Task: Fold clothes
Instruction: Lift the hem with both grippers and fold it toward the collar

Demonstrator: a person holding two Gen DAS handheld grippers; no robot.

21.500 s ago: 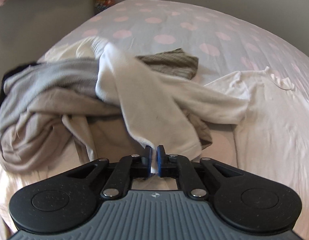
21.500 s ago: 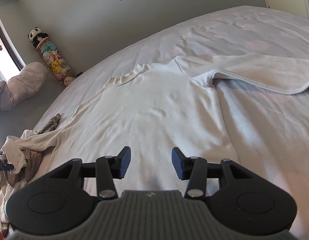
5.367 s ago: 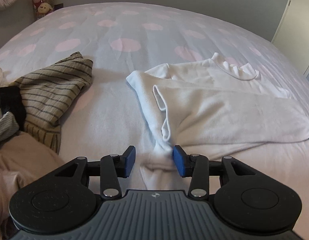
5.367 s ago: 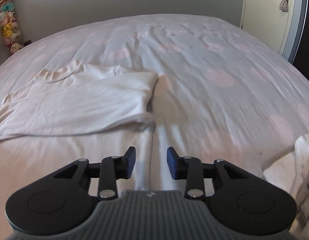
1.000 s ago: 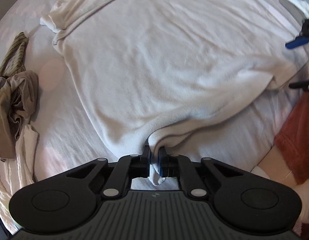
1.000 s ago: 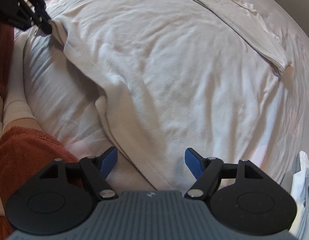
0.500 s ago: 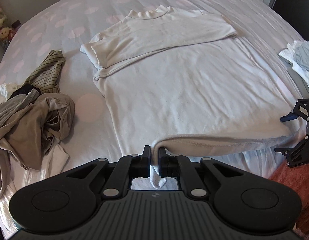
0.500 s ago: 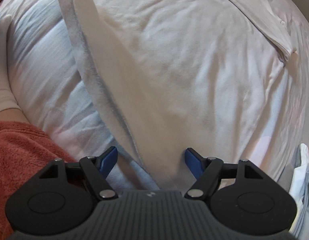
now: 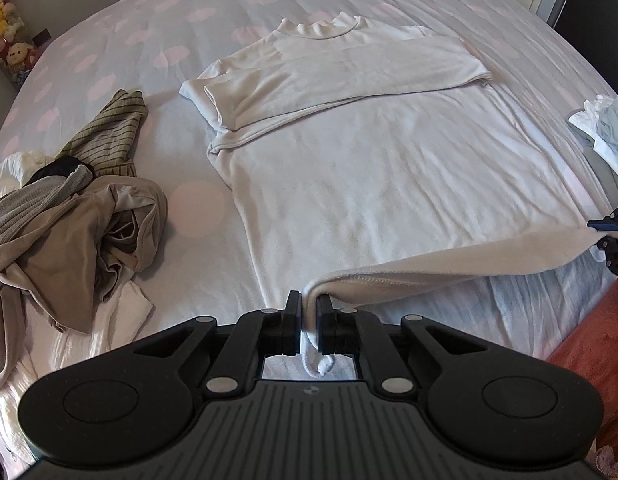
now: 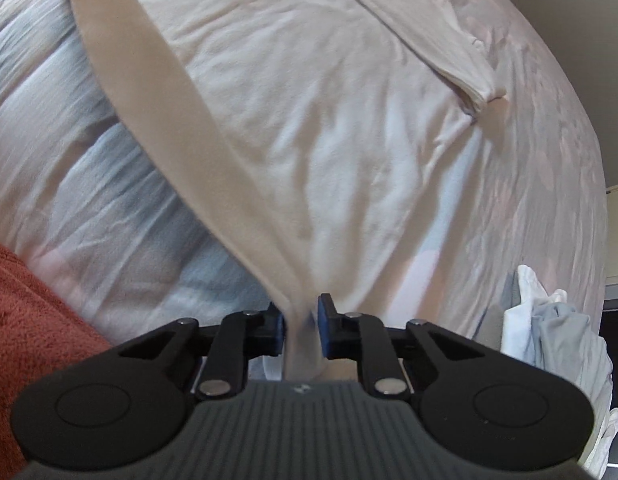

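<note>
Black two-finger left gripper, blue pads, silver pivot screws, ribbed grey housing, matching right gripper, rust-red fleece garment

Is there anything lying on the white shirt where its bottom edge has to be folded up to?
Nothing visible. The white shirt is bare from its lifted hem up to the folded sleeves. The pile of clothes lies off to one side, the folded stack off to the other. The left tool and right tool each pinch a hem corner.
</note>
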